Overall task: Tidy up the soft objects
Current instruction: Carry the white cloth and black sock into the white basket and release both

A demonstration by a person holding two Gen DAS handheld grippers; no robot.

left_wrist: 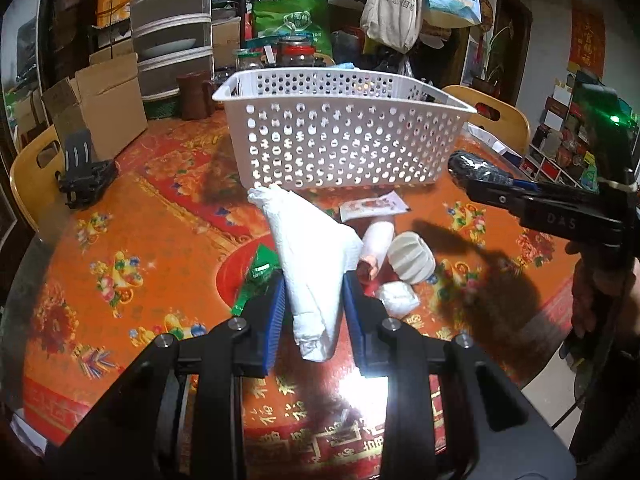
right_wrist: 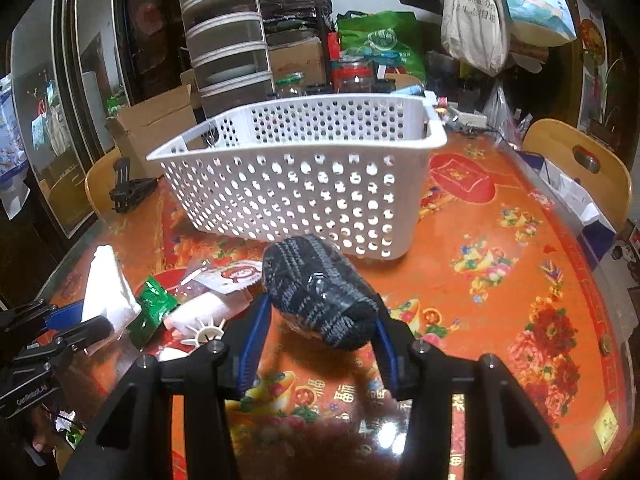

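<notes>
My left gripper (left_wrist: 314, 284) is shut on a folded white towel (left_wrist: 308, 252), which sticks up between the blue pads above the table. My right gripper (right_wrist: 320, 312) is shut on a dark knitted roll wrapped in clear film (right_wrist: 316, 296); the same dark roll (left_wrist: 476, 168) shows at the right of the left wrist view. A white perforated basket (left_wrist: 340, 136) stands just beyond both; in the right wrist view the basket (right_wrist: 304, 184) is straight ahead. On the table lie a white ribbed ball (left_wrist: 412, 258), a white wad (left_wrist: 398, 298), a pale roll (left_wrist: 376, 244), a green packet (left_wrist: 260, 276) and a printed sachet (left_wrist: 372, 206).
The round table (right_wrist: 500, 280) has an orange and red flowered cover. A black folding stand (left_wrist: 82, 176) sits at its left. Cardboard boxes (left_wrist: 96, 108), stacked containers (left_wrist: 172, 28), jars and bags crowd the far side. Wooden chairs (right_wrist: 580, 160) flank the table.
</notes>
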